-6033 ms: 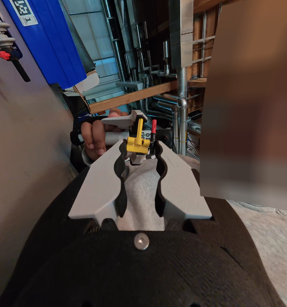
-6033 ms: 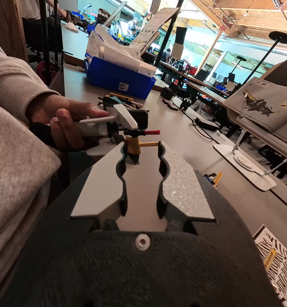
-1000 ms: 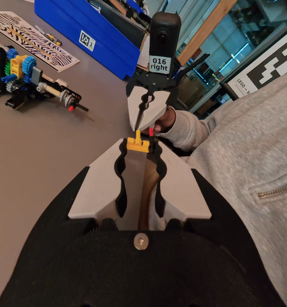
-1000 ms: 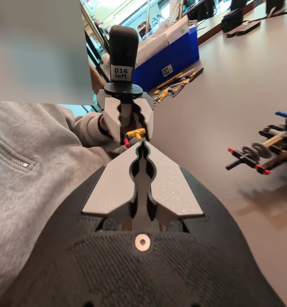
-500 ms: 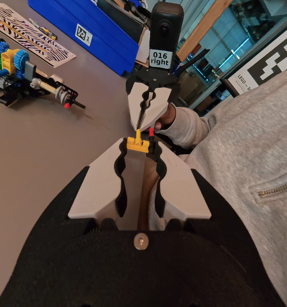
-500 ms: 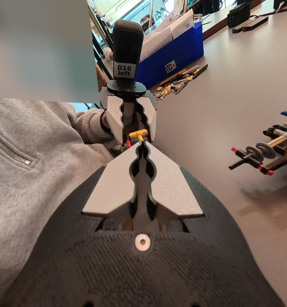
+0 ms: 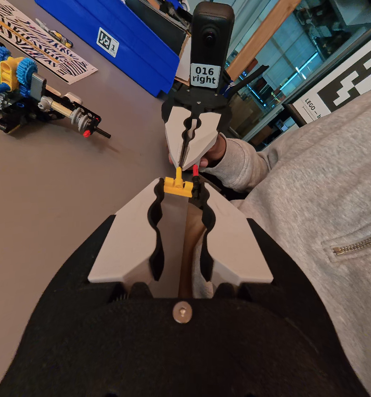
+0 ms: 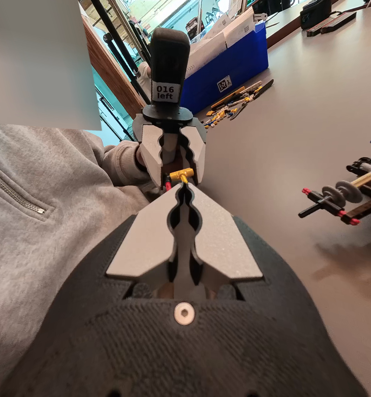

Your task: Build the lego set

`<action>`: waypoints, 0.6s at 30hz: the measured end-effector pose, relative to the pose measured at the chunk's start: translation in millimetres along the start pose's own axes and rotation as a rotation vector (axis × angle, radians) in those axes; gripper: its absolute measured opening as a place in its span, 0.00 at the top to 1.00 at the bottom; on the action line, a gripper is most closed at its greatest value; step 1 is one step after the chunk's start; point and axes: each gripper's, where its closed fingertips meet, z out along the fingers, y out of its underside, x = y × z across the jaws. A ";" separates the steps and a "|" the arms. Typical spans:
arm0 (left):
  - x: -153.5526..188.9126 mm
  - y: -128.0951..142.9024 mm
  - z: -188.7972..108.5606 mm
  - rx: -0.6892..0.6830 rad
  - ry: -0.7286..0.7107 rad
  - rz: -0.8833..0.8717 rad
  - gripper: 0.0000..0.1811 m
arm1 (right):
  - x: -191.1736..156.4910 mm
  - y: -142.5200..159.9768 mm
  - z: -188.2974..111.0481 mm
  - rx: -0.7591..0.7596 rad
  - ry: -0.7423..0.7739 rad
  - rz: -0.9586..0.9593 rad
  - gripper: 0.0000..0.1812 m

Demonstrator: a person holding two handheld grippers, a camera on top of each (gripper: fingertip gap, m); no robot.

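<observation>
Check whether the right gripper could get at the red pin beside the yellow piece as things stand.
Probably not directly. The right gripper is shut on the yellow axle, and the red pin sits right against the left gripper's finger. It would have to let go first.

Open-plan workshop/lab: long grey desk (image 8: 309, 133), blue parts bin (image 8: 234, 68) upper right, glazed partitions and timber beams (image 7: 264, 34) behind.
</observation>
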 end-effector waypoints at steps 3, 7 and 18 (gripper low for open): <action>0.6 0.2 0.9 -0.002 0.001 0.004 0.83 | -0.5 -1.1 -0.6 0.008 -0.005 0.004 1.00; 0.2 0.4 1.3 -0.002 0.000 0.003 0.83 | -0.6 -0.3 -0.5 0.002 -0.003 0.000 1.00; 3.1 2.7 1.4 -0.018 0.009 0.021 0.83 | -3.8 -1.1 -0.4 0.012 -0.037 0.025 1.00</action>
